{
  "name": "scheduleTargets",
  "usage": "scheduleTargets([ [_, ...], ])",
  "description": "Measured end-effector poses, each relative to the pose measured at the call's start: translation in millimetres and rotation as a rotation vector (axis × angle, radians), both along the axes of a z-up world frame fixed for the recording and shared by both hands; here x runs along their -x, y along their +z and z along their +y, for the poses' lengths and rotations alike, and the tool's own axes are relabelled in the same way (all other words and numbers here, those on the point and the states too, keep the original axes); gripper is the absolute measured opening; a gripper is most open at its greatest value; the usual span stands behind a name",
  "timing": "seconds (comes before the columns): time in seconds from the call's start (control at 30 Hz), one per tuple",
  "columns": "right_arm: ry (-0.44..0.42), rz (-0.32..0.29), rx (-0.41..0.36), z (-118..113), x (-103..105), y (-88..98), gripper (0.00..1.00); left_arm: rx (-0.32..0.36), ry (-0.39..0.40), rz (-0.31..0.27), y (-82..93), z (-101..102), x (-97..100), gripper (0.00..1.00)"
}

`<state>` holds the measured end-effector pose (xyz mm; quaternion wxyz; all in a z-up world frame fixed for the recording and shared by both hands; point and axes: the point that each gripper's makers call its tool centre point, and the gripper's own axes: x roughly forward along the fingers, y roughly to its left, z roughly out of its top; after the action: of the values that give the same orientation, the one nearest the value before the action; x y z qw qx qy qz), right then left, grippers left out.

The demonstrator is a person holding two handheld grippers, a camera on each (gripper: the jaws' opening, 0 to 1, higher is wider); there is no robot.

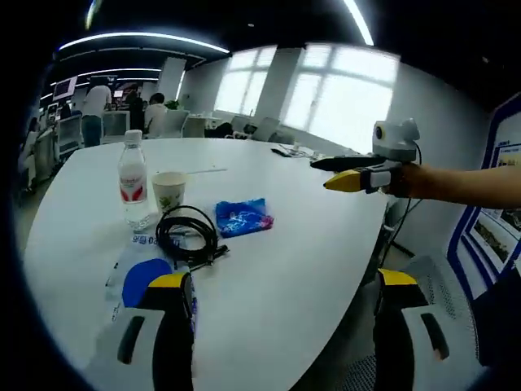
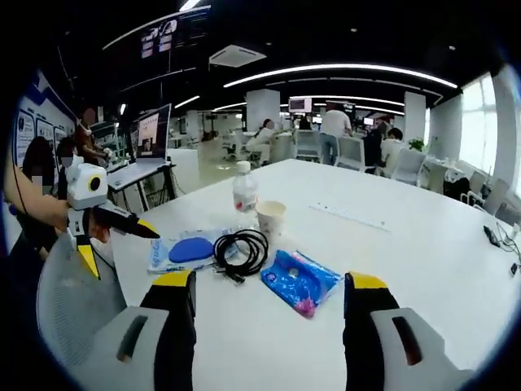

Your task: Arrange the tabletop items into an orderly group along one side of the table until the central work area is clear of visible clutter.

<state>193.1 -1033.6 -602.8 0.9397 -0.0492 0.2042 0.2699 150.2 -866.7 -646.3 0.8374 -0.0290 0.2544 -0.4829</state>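
In the left gripper view, a cluster of items sits on the left part of the white table [image 1: 309, 228]: a water bottle [image 1: 133, 181] stands upright, a paper cup [image 1: 169, 191] just to its right, a coiled black cable [image 1: 188, 234] below them, a blue packet [image 1: 242, 217] to the cable's right, and a flat bag with a blue disc [image 1: 143, 275] at lower left. The left gripper [image 1: 285, 287] hangs wide open and empty at the bottom of the frame. The right gripper [image 1: 335, 173] reaches in from the right above the table, jaws spread, holding nothing.

In the right gripper view the same cluster lies at centre, with seated people at desks behind.
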Motion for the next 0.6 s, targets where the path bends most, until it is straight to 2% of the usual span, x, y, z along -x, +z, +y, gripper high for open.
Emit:
scheduleTargets([
  [0.13,-0.016,-0.016,-0.009,3.8,4.6,-2.0,0.7,-0.03,-0.009,-0.017,-7.8,6.9,-5.3,0.89],
  [0.2,-0.021,-0.001,-0.019,4.3,3.2,-9.1,0.68,-0.042,0.026,-0.008,-10.3,12.1,-11.5,0.88],
  [0.27,-0.036,0.027,-0.039,5.0,0.9,-15.1,0.65,-0.027,0.092,0.013,-7.5,16.5,-19.8,0.88],
  [0.33,-0.044,0.047,-0.117,14.6,-3.7,-14.9,0.62,-0.014,0.117,0.015,-3.9,16.5,-26.2,0.87],
  [0.43,-0.023,0.066,-0.125,28.2,-15.1,-24.1,0.61,-0.04,0.129,0.013,-9.1,18.6,-34.9,0.87],
  [0.47,-0.02,0.095,-0.136,35.6,-19.7,-31.5,0.6,-0.042,0.147,0.018,-11.2,21.2,-38.0,0.86],
  [0.53,-0.003,0.144,-0.167,49.3,-23.6,-39.2,0.57,-0.039,0.21,0.041,-15.8,30.1,-45.1,0.86],
  [0.6,0.026,0.16,-0.184,61.4,-34.3,-45.7,0.56,-0.029,0.262,0.066,-21.2,37.5,-51.4,0.84],
])
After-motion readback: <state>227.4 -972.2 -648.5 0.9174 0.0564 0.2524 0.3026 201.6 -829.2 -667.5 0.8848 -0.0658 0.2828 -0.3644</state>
